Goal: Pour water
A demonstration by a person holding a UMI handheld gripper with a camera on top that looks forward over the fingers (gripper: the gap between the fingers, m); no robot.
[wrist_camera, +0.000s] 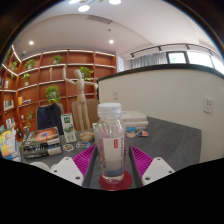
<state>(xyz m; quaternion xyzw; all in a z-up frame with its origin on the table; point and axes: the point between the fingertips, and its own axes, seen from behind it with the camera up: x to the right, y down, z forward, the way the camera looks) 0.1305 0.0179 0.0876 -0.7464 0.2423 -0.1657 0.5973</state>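
Jaws apart, pink pads (140,160) flanking the water bottle (111,140) | bottle upright between them on a red coaster (114,180), red label facing us, cap on | grey surface (170,140) carries it, near the front edge | clutter (45,145) towards the far left corner | wooden shelves (60,75) beyond

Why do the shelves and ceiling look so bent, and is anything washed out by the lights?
Gripper view: the wide-angle lens bows the shelves and ceiling; ceiling lights glare white; the water bottle between the fingers stays fairly sharp, its cap brightly lit.
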